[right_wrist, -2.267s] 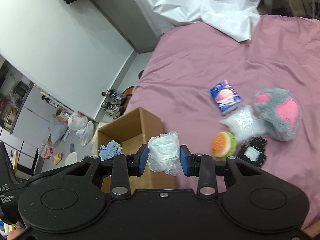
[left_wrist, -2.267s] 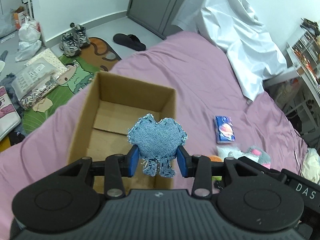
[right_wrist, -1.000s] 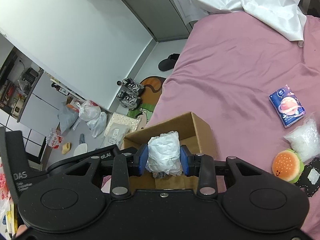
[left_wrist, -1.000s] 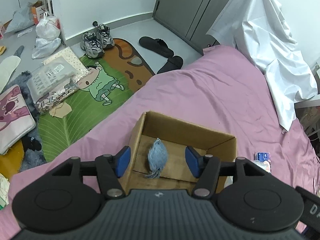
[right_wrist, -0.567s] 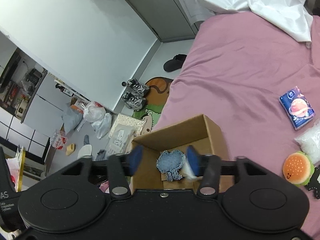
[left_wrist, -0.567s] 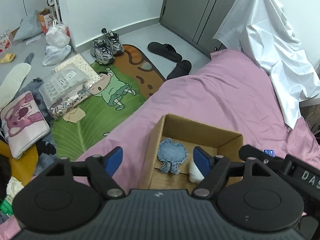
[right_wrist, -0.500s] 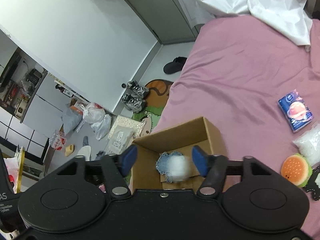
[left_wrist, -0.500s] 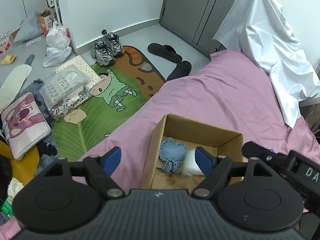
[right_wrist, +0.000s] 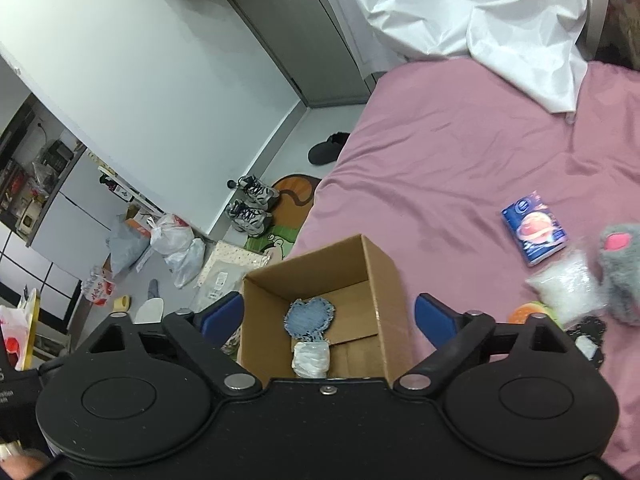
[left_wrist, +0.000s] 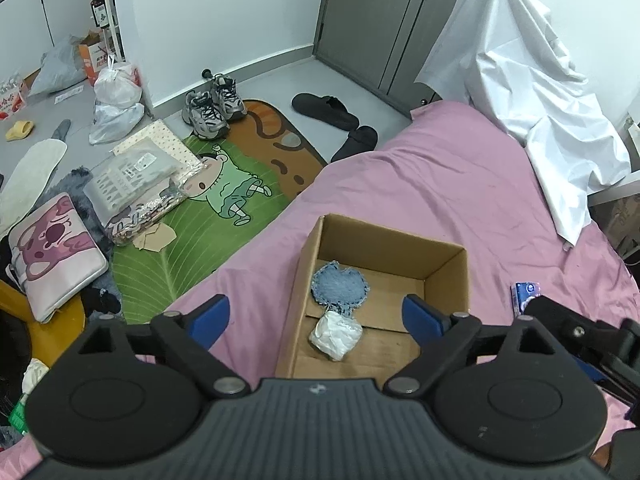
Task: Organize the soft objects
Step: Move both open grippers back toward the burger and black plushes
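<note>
Both our grippers are spread wide and carry nothing: the left gripper (left_wrist: pixel 316 314) and the right gripper (right_wrist: pixel 329 314) hang above the cardboard box (left_wrist: pixel 446 276), jaws fully released. Two soft things lie on the box floor, one denim heart patch (left_wrist: pixel 340 283) and one white crumpled plastic bundle (left_wrist: pixel 335 334), touching each other, the bundle on the side nearer us. Outward on the pink bedsheet (right_wrist: pixel 440 152), to the right of the box, we count five more: one blue tissue pack (right_wrist: pixel 534 232), one clear bag of white filling (right_wrist: pixel 566 286), one grey plush paw with a pink pad (right_wrist: pixel 620 272), one burger toy (right_wrist: pixel 534 312) half hidden behind our right finger, and one black-and-white item (right_wrist: pixel 588 340) we cannot identify. We judge all of these light and squashy; the paw wants a pinch across its thick middle, while the slippery bag is best taken by a gathered fold.
</note>
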Available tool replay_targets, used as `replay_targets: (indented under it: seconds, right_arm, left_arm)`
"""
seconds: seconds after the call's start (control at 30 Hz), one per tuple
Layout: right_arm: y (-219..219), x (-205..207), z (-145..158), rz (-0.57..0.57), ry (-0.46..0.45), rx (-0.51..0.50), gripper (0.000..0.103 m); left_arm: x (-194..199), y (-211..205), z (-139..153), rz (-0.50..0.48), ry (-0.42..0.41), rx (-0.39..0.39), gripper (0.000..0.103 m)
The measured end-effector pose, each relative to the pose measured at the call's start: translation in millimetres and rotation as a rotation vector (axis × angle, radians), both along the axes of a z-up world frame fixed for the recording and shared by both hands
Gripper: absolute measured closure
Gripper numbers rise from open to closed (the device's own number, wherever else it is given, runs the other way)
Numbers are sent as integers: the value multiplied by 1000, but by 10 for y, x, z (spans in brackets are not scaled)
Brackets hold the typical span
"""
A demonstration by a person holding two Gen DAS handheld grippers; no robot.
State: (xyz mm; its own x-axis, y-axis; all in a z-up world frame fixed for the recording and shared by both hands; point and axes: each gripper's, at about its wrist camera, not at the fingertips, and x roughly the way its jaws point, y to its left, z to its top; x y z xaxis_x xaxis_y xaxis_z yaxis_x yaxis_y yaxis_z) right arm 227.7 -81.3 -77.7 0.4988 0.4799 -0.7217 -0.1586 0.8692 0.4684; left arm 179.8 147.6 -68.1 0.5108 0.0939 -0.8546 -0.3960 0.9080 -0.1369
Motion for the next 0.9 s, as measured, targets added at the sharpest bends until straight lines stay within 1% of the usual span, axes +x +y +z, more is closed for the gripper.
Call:
replay_targets:
  seconds: [0.1,0.2,0.27,0.43,0.63,0.7,0.9]
  right_arm:
    - [-62,-63,57,7,-22,-21,4]
    - [-154,-137,118,13,-49,-32,0]
    - [-220,-169,148,11,-60,-31,0]
    - [-365,-249,217,4,-85,-44,0]
    - [-552,-339,306,-4,-113,-58,0]
    - [-622,-366,328,-9,-122,-68,0]
    - [-870,-432,352,-38,-132,-74,0]
  left_arm:
    - [-57,-46,45,-4,-21,-1,0]
    - [-98,-116,83,-18,-37,9,0]
    - [-123,-159,103,-21,-45,14,0]
    - [-178,-233,166,-20,-91,-13,0]
    - [-245,-381,240,-23,-150,-5,0]
    - [-269,-423,261,-33,-173,-21,0]
    - [-308,-615,285,-73,-185,-34,0]
